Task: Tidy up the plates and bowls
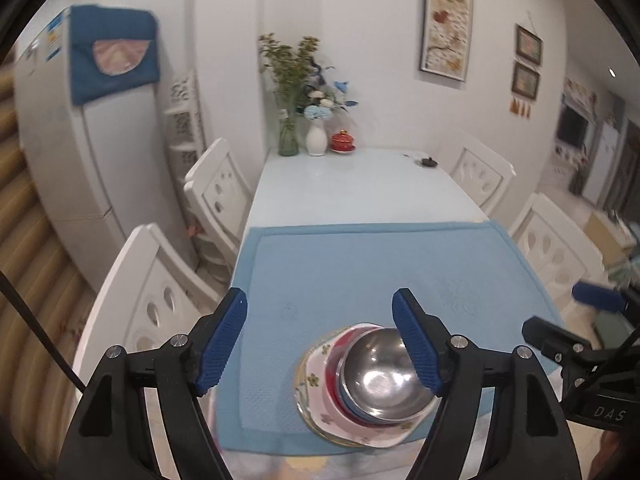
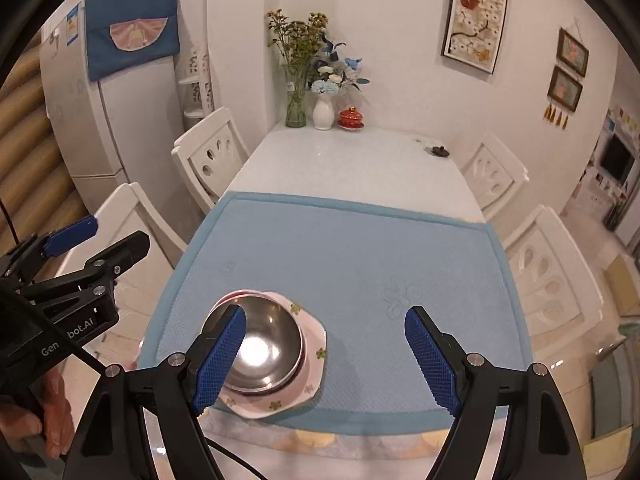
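The left gripper (image 1: 320, 344) and the right gripper (image 2: 326, 360) both hang tilted downward, jaws spread wide with nothing between them. A hand (image 2: 48, 416) grips the left gripper's handle.

You face white walls hung with a tall butterfly picture (image 2: 476, 14) and two small frames (image 2: 569, 68). White chairs (image 2: 210, 156) flank the surface (image 2: 352, 160); a fridge (image 2: 92, 120) stands left, flower vases (image 2: 310, 76) at the far end.

A polished steel bowl (image 2: 260, 350) gleams with a bright glare, nested on glossy floral ceramic plates (image 2: 308, 376). The blue mat (image 2: 360, 260) looks like soft, finely textured cloth. Beyond it the table (image 2: 352, 160) is smooth and shiny. The fingers (image 2: 432, 364) carry ribbed blue pads on matt black plastic.
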Action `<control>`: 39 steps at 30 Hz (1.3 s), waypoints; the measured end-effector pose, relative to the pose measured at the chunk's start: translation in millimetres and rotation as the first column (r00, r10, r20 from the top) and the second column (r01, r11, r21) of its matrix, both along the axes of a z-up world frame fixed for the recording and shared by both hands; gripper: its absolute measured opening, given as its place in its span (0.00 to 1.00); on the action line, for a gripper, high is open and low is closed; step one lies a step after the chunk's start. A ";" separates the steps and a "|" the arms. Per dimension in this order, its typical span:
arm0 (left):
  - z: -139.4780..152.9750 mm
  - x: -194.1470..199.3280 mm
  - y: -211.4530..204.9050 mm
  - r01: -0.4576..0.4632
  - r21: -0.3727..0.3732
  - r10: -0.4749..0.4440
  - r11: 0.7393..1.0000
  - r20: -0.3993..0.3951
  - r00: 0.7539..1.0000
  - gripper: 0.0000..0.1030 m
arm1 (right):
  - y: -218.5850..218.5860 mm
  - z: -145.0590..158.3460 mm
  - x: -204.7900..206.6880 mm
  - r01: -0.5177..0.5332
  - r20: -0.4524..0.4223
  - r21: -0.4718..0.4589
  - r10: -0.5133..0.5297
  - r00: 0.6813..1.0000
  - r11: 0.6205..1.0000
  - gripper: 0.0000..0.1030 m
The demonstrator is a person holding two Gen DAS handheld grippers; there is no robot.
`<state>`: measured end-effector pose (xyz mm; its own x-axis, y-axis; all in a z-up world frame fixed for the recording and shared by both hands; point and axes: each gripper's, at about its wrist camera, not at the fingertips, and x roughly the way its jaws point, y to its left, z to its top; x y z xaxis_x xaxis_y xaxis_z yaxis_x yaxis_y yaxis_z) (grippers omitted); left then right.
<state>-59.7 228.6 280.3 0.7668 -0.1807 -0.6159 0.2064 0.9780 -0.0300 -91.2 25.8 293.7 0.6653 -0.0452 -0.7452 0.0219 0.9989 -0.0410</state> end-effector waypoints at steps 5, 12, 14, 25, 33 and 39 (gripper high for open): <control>4.2 -23.4 -17.0 -0.020 -0.020 0.019 1.000 -0.033 0.999 0.72 | -17.4 6.4 -24.3 0.009 -0.020 0.040 -0.008 1.000 0.999 0.77; 0.5 -63.4 -41.6 -0.083 0.067 0.086 0.994 -0.038 0.996 0.78 | -36.5 5.1 -62.4 0.023 -0.032 0.068 -0.021 0.999 0.997 0.77; -1.7 -70.9 -44.1 -0.105 0.107 0.108 0.989 -0.028 0.994 0.78 | -39.9 3.7 -71.5 0.027 -0.035 0.085 -0.024 0.999 0.996 0.77; -11.1 -83.3 -61.5 -0.100 0.200 0.116 0.975 -0.073 0.991 0.80 | -47.1 -7.0 -84.0 0.059 -0.076 0.134 -0.049 0.996 0.989 0.77; -8.9 -58.4 -68.8 -0.054 0.168 0.071 0.984 -0.097 0.993 0.80 | -53.4 -7.1 -63.2 0.102 -0.077 0.125 -0.093 0.993 0.987 0.77; -12.7 -35.2 -76.0 -0.034 0.186 0.054 0.982 -0.104 0.993 0.80 | -57.6 -14.4 -40.8 0.136 -0.097 0.116 -0.125 0.987 0.984 0.77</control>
